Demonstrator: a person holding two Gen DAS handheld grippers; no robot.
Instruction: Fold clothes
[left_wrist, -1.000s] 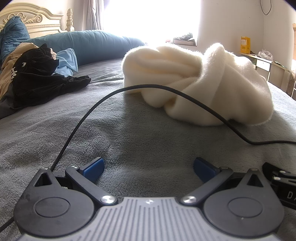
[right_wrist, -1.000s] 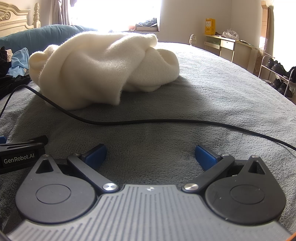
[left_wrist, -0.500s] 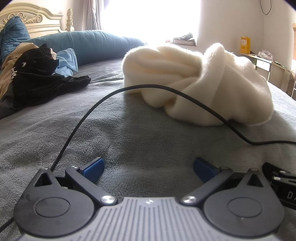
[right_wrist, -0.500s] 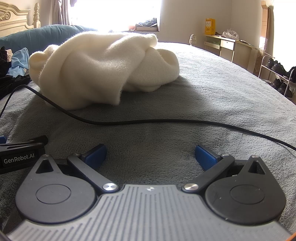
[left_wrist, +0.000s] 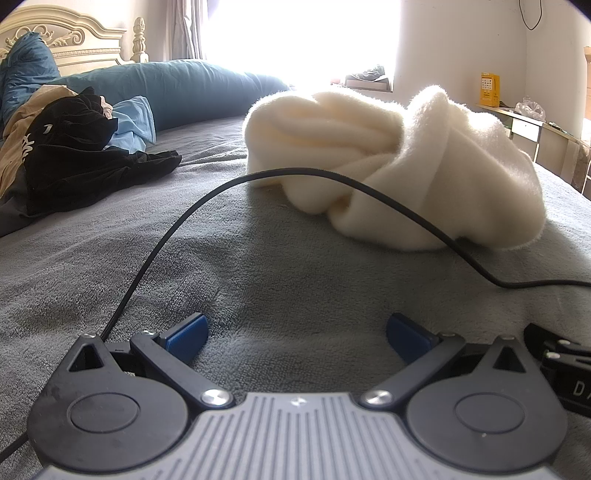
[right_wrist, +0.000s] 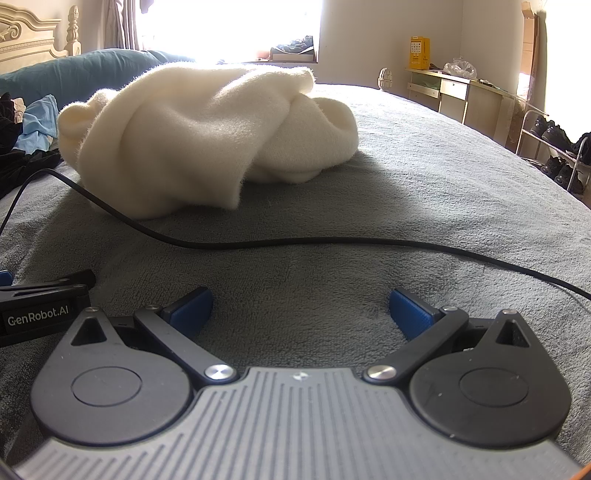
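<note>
Resting on the grey fleece bed (left_wrist: 155, 258), the left gripper (left_wrist: 297, 332) and right gripper (right_wrist: 301, 308) sit released, empty. Approach the crumpled cream fleece garment (right_wrist: 192, 147) mid-bed over the black cable (right_wrist: 332, 243) (a snag risk), then pinch an outer edge.

Low bed-level views (probably parallel) share sweater (left_wrist: 399, 162).

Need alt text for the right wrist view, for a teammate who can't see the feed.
A crumpled cream fleece garment lies unfolded on a grey bed cover, ahead of the open, empty right gripper. A black cable crosses the cover between them.
</note>
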